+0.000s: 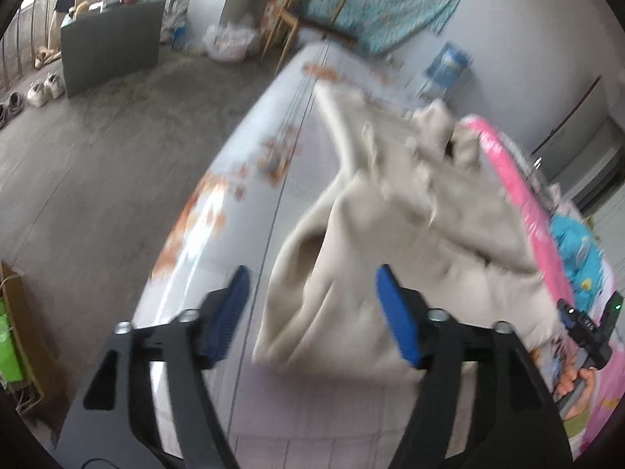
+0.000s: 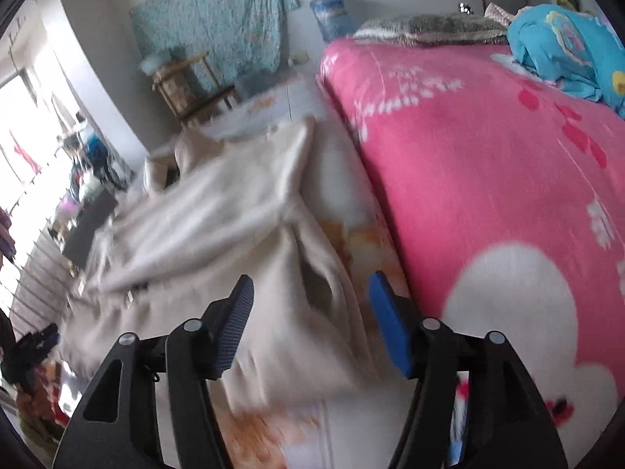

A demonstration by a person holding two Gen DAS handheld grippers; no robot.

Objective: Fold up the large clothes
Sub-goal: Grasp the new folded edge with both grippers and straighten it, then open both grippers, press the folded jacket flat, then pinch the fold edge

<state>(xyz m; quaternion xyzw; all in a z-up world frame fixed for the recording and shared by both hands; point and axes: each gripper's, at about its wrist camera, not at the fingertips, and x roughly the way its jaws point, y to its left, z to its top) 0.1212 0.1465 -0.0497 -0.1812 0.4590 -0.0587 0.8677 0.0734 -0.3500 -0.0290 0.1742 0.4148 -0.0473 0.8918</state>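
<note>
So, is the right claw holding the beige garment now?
No, the right claw stands open above the beige garment, its pads apart and gripping nothing.

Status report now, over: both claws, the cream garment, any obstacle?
Left claw open, empty. Right claw open, empty. Cream garment lies rumpled on bed. Pink blanket alongside.

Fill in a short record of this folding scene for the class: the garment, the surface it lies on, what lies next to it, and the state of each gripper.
garment: cream garment, rumpled, partly doubled over, not yet neatly folded
surface: bed sheet, pale with orange print
beside it: pink blanket with white shapes, along one side of the garment
on the blanket: blue bedding, bunched at the far end
left gripper: open, over the garment's near edge, nothing between the pads
right gripper: open, above the garment, holding nothing
picture quality: motion blur in both views
</note>
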